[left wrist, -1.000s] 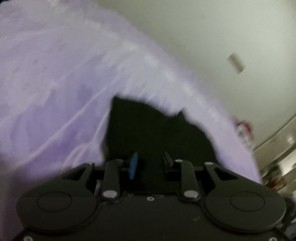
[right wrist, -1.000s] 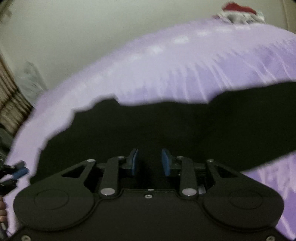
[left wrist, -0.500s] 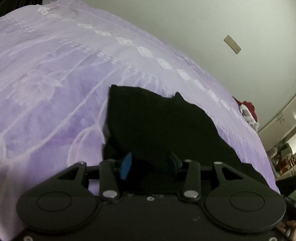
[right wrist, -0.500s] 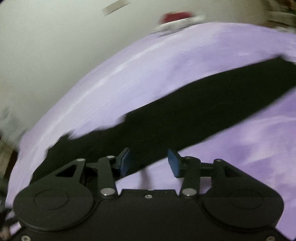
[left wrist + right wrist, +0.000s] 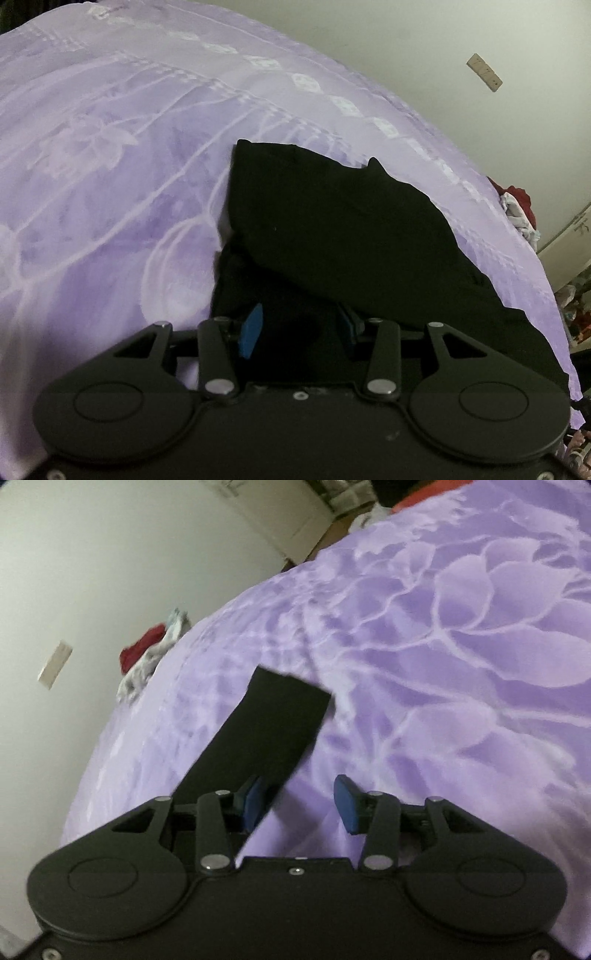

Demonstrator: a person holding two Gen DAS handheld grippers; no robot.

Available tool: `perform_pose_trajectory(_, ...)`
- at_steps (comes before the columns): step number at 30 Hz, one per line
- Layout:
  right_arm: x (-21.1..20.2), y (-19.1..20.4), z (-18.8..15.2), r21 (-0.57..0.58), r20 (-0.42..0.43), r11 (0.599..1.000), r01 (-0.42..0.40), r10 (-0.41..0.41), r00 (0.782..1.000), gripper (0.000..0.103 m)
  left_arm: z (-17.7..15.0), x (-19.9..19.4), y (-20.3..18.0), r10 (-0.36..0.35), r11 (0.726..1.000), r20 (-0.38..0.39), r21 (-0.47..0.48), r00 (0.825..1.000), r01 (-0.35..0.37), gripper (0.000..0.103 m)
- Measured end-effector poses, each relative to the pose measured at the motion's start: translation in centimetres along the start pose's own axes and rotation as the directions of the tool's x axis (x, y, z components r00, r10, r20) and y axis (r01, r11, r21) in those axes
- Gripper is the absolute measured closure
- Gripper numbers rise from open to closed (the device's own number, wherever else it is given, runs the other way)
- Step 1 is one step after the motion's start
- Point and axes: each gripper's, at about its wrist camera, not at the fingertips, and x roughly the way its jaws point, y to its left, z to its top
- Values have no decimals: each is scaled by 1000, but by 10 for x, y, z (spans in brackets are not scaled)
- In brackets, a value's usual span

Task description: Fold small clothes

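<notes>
Black garment (image 5: 332, 229) lies folded on the purple bedspread (image 5: 110, 166), just ahead of the left gripper (image 5: 295, 325); right gripper (image 5: 299, 805) sits beside its strip. Both sets of fingers have just been opening, nothing pinched.

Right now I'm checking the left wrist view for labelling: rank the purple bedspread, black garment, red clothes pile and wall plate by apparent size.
1. purple bedspread
2. black garment
3. red clothes pile
4. wall plate

The last two are far off, so their order is unsure.
</notes>
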Motion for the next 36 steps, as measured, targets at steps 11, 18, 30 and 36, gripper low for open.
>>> perform_pose_trajectory(11, 20, 13, 20, -45, 20, 999, 15, -15, 1000, 103, 1, 2, -1, -8, 1000, -2, 6, 1000, 8, 60)
perform_pose_trajectory(18, -20, 79, -4, -189, 37, 970, -152, 162, 986, 103, 1, -8, 9, -32, 999, 10, -16, 999, 32, 60)
perform_pose_trajectory(30, -87, 331, -245, -193, -487, 552, -811, 664, 568, 103, 2, -30, 21, -59, 996, 38, -63, 998, 61, 60)
perform_pose_trajectory(36, -86, 377, -379, -299, -688, 522, -799, 461, 560, 63, 8, -40, 25, -61, 996, 60, -65, 996, 65, 60)
